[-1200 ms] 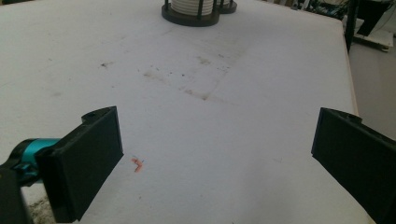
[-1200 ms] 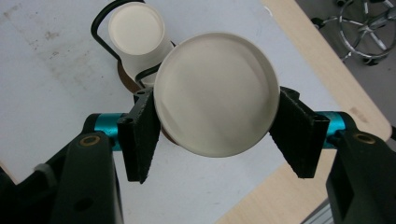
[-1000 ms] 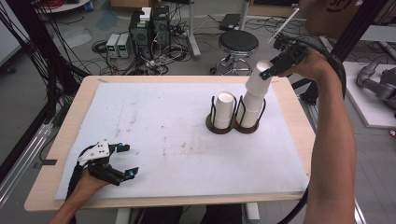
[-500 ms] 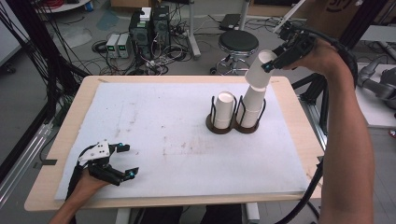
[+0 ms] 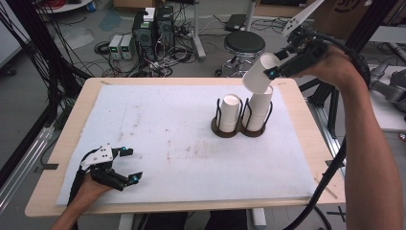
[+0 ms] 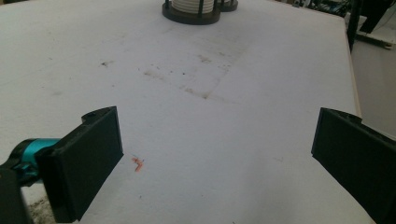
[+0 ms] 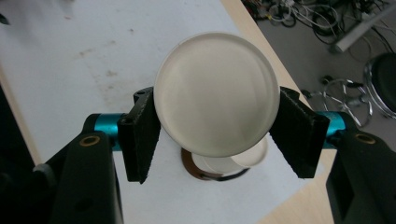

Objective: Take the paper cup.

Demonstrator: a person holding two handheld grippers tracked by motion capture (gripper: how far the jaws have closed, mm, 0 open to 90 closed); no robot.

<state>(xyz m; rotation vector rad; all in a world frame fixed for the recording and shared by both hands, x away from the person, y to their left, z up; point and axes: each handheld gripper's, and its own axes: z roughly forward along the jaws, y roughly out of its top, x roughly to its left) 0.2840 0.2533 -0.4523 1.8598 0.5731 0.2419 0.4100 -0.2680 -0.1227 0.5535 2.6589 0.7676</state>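
The right gripper (image 5: pixel 271 73) has a white paper cup (image 5: pixel 258 74) clamped between its jaws, tilted, held in the air just above the right-hand stack at about two o'clock on the table (image 5: pixel 72 120). In the right gripper view the pads press the cup (image 7: pixel 217 112) on opposite sides of its wall, with its closed bottom facing the camera. A cup like this looks very light and thin-walled, so I'd judge it crushes easily; a squeeze near the stiffer base seems safer than one at the open rim, and its smooth side could slip if tipped further.

Below it sits a dark two-ring wire holder (image 5: pixel 239 129) on the white mat (image 5: pixel 167 124). Its left ring carries a short stack of upturned cups (image 5: pixel 231 111); the right ring carries a taller stack (image 5: pixel 258 110), directly under the lifted cup.

The left gripper (image 5: pixel 127 165) rests at about seven o'clock, jaws wide apart and empty, with bare mat (image 6: pixel 210 130) between them
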